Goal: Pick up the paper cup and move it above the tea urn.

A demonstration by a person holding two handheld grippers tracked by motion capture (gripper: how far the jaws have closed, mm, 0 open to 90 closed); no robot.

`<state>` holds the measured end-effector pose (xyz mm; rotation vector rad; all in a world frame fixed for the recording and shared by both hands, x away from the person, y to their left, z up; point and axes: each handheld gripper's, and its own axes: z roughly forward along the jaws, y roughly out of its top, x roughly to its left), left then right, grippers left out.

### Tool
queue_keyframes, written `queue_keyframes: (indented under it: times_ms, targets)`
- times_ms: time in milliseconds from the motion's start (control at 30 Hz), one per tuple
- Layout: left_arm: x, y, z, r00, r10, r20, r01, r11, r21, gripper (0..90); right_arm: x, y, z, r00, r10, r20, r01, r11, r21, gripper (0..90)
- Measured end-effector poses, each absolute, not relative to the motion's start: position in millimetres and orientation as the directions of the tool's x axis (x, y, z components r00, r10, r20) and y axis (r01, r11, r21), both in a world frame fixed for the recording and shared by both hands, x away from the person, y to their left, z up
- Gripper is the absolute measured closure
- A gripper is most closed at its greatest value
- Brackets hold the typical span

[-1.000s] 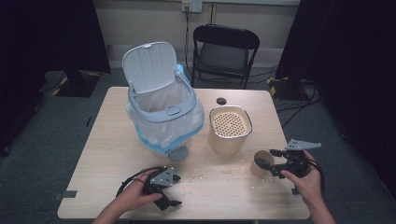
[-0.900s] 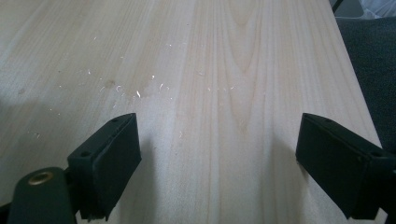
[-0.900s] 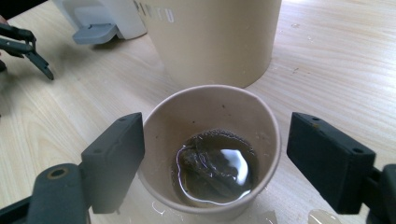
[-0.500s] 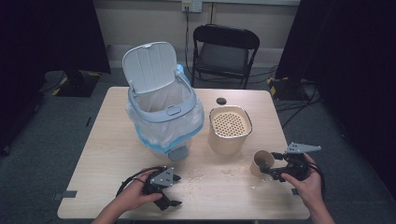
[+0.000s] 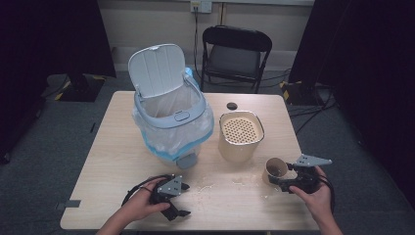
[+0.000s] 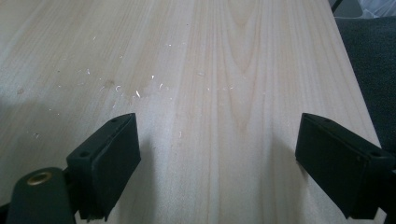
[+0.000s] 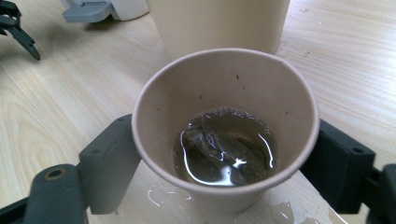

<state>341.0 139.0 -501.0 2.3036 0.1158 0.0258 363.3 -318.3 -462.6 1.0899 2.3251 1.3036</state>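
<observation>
left tongs [image 5: 180, 200] jaws wide apart, low over table; right tongs [image 5: 274, 182] clamping cup

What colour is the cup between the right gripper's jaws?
Plain light brown, kraft-paper tan, inside and out: the paper cup shows best in the right gripper view.

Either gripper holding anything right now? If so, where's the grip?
Right gripper has its jaws on opposite sides of the paper cup, at its lower wall; firm contact can't be confirmed. Left gripper is open over bare table.
</observation>
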Motion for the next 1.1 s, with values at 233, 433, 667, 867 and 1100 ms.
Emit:
queue_keyframes:
  times_ms: [233, 433, 667, 867, 1100]
  targets:
    - [340.9, 138.9, -501.1, 0.995, 0.093, -0.020, 0.077, -0.666, 0.742, 13.2, 364.2, -315.8, -469.9, -0.682, 0.723, 0.105, 0.466, 0.319, 0.825, 21.0]
    - [341.3, 139.1, -500.9, 0.996, 0.089, -0.016, 0.072, -0.670, 0.739, 13.2, 365.9, -311.6, -472.7, -0.682, 0.726, 0.094, 0.456, 0.322, 0.830, 20.2]
    - [341.2, 139.1, -500.9, 0.996, 0.090, -0.016, 0.072, -0.669, 0.740, 13.2, 367.7, -308.4, -473.9, -0.677, 0.732, 0.078, 0.453, 0.331, 0.828, 21.5]
    - [341.3, 139.1, -500.9, 0.996, 0.089, -0.016, 0.072, -0.669, 0.739, 13.2, 368.4, -307.8, -476.3, -0.678, 0.731, 0.080, 0.453, 0.329, 0.829, 22.5]
    - [341.2, 139.1, -500.9, 0.996, 0.090, -0.016, 0.072, -0.669, 0.740, 13.2, 368.9, -307.5, -477.5, -0.678, 0.730, 0.085, 0.452, 0.323, 0.832, 23.2]
